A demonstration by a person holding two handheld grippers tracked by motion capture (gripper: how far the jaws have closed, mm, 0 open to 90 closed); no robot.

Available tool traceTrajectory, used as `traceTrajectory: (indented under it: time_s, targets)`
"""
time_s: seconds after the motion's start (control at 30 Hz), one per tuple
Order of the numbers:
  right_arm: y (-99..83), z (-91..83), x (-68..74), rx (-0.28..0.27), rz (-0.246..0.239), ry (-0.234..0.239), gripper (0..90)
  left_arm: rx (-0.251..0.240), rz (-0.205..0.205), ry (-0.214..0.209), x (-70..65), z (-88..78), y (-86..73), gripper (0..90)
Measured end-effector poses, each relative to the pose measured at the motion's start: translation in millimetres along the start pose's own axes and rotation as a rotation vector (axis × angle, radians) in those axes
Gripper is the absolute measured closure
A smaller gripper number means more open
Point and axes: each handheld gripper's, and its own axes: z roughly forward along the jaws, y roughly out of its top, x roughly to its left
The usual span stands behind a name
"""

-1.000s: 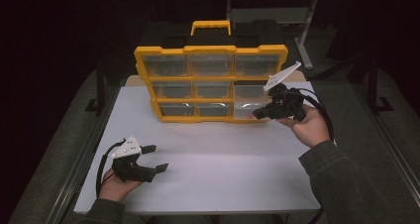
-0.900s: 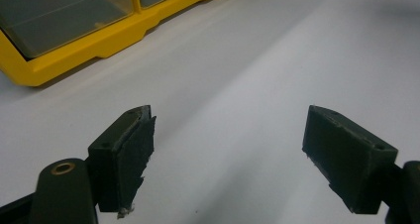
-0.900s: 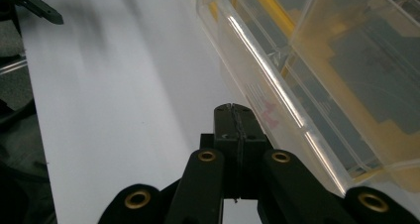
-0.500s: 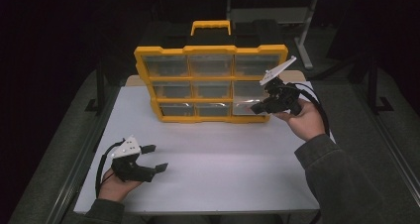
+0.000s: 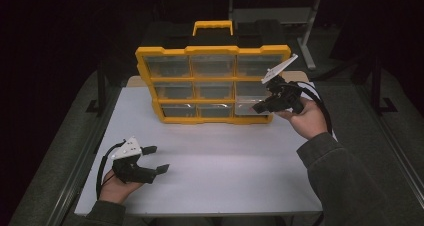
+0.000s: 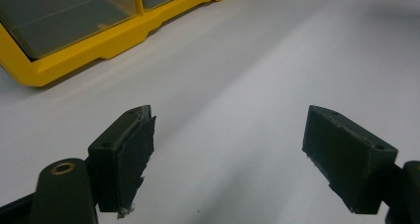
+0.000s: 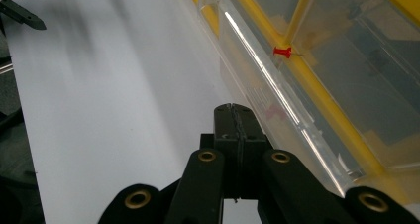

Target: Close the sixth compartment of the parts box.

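Observation:
A yellow organizer with clear drawers stands upright at the back of the white table. My right gripper is at its lower right drawer, which sticks out a little. In the right gripper view the jaws are pressed together with nothing between them, just beside the clear drawer front. A red push pin lies inside. My left gripper rests near the front left of the table, its jaws wide apart and empty. The organizer's yellow base lies ahead of it.
A black case sits behind the organizer, and a yellow carry handle tops it. Table legs and a dark floor surround the table. The person's right sleeve reaches in from the bottom right.
My right gripper has risen slightly beside the organizer's lower right drawer. The left gripper has stayed where it was.

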Motion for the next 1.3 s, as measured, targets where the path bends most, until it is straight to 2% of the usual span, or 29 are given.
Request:
traceTrajectory:
  time_s: [0.6,0.9,0.93,1.3]
  targets:
    - [8.3,4.9,4.8,0.005,-0.034,0.004,88.9,-0.005,-0.001,-0.002,-0.2,-1.2,0.3,19.7]
    - [8.7,0.4,5.2,0.005,-0.021,-0.003,88.9,-0.008,-0.006,-0.003,-0.6,-0.5,0.2,19.7]
    - [9.1,0.1,4.5,0.005,-0.023,-0.002,88.9,-0.003,0.003,-0.002,0.2,-0.7,0.3,19.7]
    - [14.1,1.0,-2.1,0.005,-0.013,-0.022,88.9,-0.005,0.0,-0.002,0.4,-0.5,-0.3,19.6]
